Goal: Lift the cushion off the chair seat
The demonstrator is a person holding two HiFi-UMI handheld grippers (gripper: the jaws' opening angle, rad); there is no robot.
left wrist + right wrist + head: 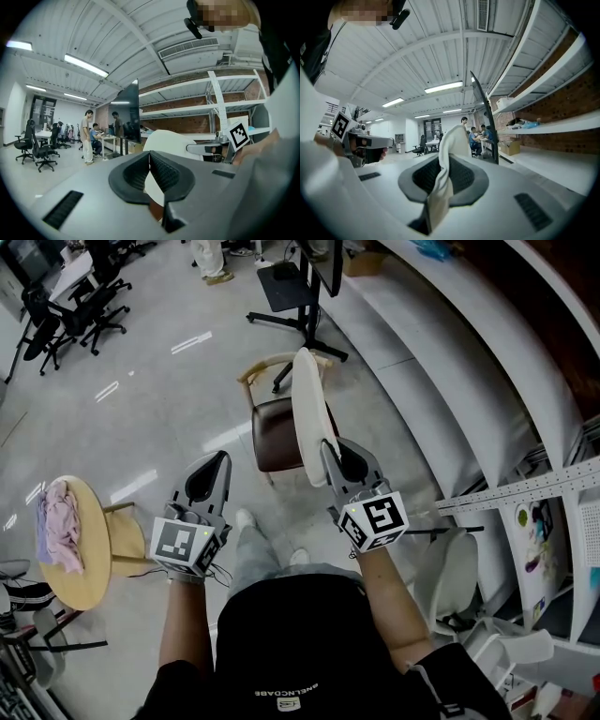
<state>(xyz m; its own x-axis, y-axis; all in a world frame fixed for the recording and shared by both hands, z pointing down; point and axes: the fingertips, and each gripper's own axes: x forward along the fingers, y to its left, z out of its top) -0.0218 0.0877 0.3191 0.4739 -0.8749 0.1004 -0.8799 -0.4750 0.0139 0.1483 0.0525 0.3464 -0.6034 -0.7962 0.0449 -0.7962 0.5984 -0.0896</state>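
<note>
A cream cushion [308, 409] stands on edge in the air over the right side of the chair's brown seat [272, 435]. My right gripper [329, 447] is shut on the cushion's near edge; in the right gripper view the fabric [452, 140] is pinched between the dark pads of that gripper [440, 161]. My left gripper [223, 458] is shut and empty, held left of the chair and apart from the cushion. In the left gripper view its pads meet at the tips [149, 154], with the cushion [171, 139] beyond them.
A round wooden table [86, 563] with a pink cloth [58, 526] stands at the left. A black monitor stand [302, 292] is behind the chair. White shelving [450, 362] runs along the right, with white chairs [459, 577] below. Black office chairs [66, 320] and people are far back.
</note>
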